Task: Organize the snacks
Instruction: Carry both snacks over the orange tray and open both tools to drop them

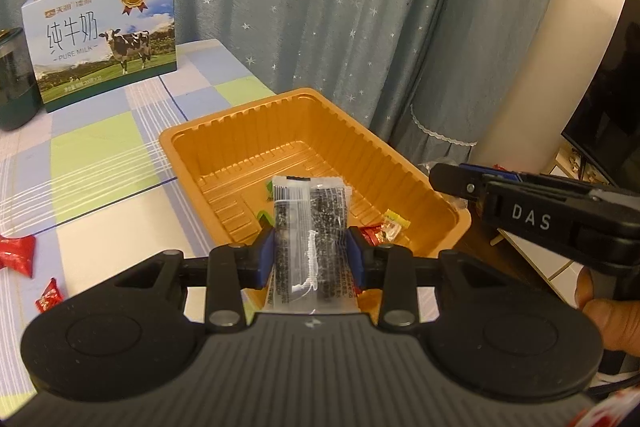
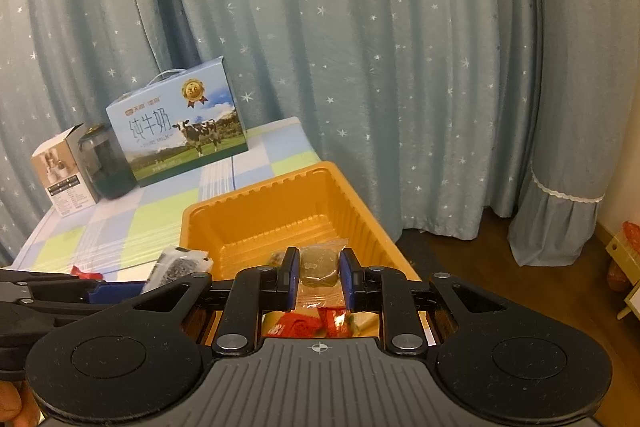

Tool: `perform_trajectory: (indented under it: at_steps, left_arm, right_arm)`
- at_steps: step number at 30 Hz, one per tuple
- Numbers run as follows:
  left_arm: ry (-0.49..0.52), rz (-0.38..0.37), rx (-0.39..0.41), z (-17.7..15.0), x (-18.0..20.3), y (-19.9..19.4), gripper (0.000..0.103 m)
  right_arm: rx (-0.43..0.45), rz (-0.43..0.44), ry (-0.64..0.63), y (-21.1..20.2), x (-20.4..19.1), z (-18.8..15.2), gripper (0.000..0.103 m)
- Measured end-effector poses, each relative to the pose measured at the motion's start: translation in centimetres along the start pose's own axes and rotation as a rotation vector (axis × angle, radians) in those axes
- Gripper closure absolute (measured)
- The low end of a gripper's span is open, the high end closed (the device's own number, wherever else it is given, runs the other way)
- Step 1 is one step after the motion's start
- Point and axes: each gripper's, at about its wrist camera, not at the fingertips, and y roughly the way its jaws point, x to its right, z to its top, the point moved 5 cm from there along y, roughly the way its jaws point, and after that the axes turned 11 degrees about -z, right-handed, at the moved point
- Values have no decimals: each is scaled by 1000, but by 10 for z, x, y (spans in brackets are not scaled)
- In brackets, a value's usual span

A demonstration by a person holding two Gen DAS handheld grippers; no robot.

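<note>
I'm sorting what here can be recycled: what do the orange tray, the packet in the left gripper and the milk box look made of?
Orange tray: thin moulded plastic, semi-glossy, judging by its ribbed walls and stepped floor.
Packet in the left gripper: clear, shiny plastic film with printed text and a crimped seam; dark contents show through.
Milk box: printed cardboard, smooth, probably coated; folded edges, carry handle.

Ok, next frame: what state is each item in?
Left gripper: shut on clear packet of dark snack.
Right gripper: shut on clear-wrapped brownish round snack.
Orange ribbed plastic tray: holding a few candies.
Blue milk carton: upright, closed.
</note>
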Motion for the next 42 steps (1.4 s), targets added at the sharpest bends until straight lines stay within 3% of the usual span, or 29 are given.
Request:
perform_trajectory:
  at_steps: [16,37,42]
  left_arm:
    - [-10,-20,4,13,-13,31,66]
    - [-58,42,37,-1,-35,-9,62]
    - [-73,47,43,-5,-39,-16,61]
  right_arm:
    - [-15,-11,40,24,7,3,81]
    - [-21,32,26,20,-10,5,81]
    - [-38,73,72,25,-10,7,80]
